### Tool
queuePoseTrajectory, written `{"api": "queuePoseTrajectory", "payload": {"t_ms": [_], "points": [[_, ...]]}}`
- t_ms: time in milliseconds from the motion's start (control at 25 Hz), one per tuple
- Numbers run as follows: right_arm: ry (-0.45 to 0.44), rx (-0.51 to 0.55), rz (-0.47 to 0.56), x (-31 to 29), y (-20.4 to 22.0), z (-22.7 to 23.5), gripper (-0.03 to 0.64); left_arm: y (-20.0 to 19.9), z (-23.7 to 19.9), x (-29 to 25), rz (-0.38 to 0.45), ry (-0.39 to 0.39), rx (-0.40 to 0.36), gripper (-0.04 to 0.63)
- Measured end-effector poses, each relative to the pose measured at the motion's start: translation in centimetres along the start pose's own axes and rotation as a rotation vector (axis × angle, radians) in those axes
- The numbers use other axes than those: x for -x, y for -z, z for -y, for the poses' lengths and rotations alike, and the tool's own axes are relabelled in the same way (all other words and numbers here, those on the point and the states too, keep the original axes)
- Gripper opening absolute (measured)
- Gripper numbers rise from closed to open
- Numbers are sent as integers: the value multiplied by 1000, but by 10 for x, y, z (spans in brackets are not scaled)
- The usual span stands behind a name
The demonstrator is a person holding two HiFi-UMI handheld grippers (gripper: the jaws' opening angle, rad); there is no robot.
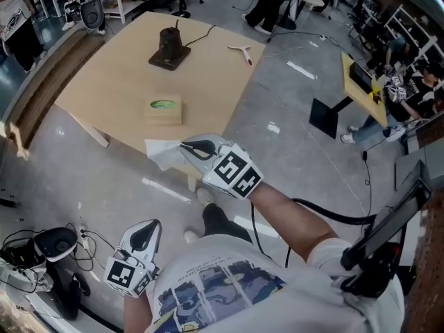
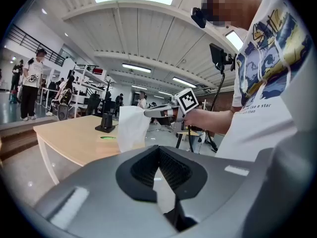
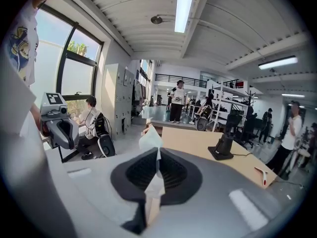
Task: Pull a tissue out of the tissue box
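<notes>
The tan tissue box (image 1: 165, 109) with a green oval slot lies on the wooden table (image 1: 111, 82). My right gripper (image 1: 189, 146) hangs off the table's near edge, shut on a white tissue (image 1: 161, 154) that is well apart from the box. In the right gripper view the tissue (image 3: 150, 140) sticks up between the jaws of that gripper (image 3: 157, 153). My left gripper (image 1: 142, 237) is low by the person's body, shut with nothing in it (image 2: 158, 150). From there the tissue (image 2: 132, 127), the right gripper (image 2: 154, 112) and the box (image 2: 110, 137) show ahead.
A black stand (image 1: 168, 49) with a cable and a white and red tool (image 1: 242, 51) sit at the table's far side. A headset and cables (image 1: 52, 245) lie on the floor at lower left. Another desk (image 1: 357, 80) and people stand to the right.
</notes>
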State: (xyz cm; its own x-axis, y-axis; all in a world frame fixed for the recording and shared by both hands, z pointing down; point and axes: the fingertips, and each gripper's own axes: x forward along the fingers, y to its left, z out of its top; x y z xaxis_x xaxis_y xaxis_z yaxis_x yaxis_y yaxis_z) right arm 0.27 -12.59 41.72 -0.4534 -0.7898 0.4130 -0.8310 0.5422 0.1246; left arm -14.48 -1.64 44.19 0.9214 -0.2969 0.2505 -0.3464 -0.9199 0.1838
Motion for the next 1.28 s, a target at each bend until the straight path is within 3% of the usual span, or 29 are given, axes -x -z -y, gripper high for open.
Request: {"api": "queuePoseTrajectory", "payload": {"t_ms": [480, 1280], "points": [[3, 7, 5, 34, -4, -24, 3, 5, 10, 4, 17, 33, -1, 2], [1, 38, 26, 32, -31, -53, 3, 19, -4, 36, 45, 20, 15, 2]]}}
